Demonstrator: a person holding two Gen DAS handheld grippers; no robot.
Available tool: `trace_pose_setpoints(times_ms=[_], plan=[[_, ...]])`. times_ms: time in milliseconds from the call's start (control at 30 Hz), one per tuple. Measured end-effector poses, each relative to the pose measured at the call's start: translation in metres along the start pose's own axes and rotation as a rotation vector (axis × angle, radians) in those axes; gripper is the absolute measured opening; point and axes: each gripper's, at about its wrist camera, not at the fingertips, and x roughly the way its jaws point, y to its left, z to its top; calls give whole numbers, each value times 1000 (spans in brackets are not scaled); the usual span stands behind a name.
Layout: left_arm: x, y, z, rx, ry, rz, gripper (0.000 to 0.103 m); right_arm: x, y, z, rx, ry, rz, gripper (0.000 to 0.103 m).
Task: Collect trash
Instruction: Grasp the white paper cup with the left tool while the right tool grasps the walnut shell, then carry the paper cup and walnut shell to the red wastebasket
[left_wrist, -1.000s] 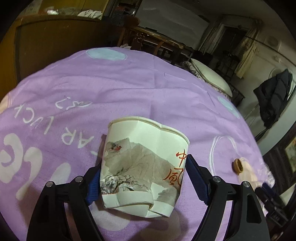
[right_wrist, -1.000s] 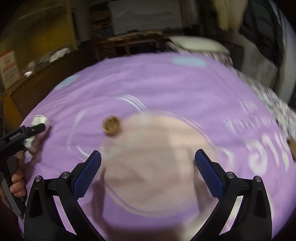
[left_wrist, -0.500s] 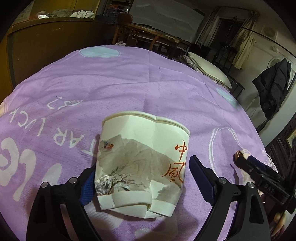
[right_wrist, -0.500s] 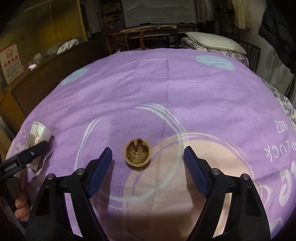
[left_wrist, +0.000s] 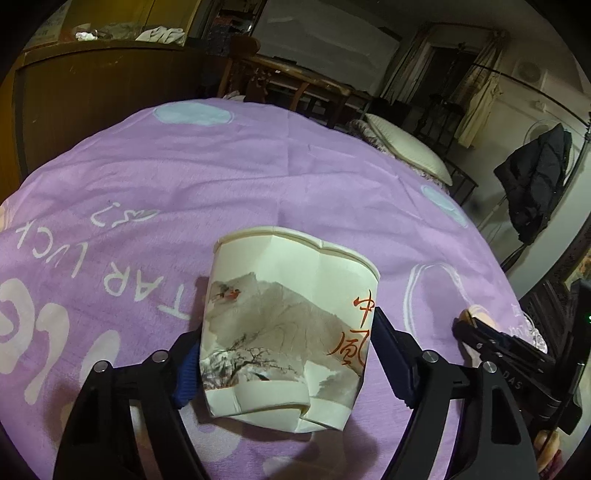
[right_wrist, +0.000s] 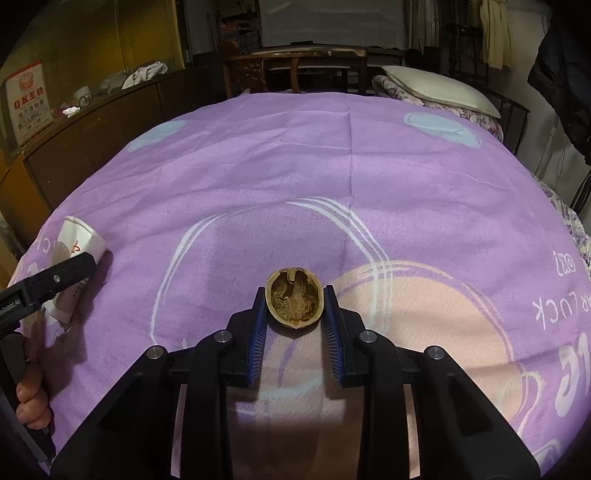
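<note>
Half walnut shell, brown and hollow, cut side up (right_wrist: 293, 298), sitting between the jaws of the right gripper (right_wrist: 294, 314) on the purple printed cloth of the tabletop (right_wrist: 332, 166). Jaws narrow, blue pads hard against both flanks of the shell; likely gripping, though firm contact hard to confirm. Probably light, stiff and brittle at the rim, rounded underneath and apt to rock or squirt out; best taken across the widest part, low on the flanks, with modest pressure.

Crushed white paper cup with a painted landscape and red characters (left_wrist: 288, 325), lying on its side between the jaws of the left gripper (left_wrist: 284, 354), mouth pointing away. Jaws closed on its creased lower wall. Featherlight, soft, already buckled; no harm from further squeezing. No bin in sight.
</note>
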Motion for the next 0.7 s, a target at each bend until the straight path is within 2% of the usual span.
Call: trace_pose_setpoints(times_ms=[233,367,467,700], plan=[[-15,-7,-3,37,-48,2,78,-23,-1,-9,42,-58,1,31],[-32,-14,-13,68,-41,16,78,-44,1,-23,66,-77,32,31],[-57,-23,-19,107,-50,29,78,-65,3,-30,62,-104,37,31],[-137,-54,-19,183,-168,36,78,-128,10,-31,67,-204,103,31]])
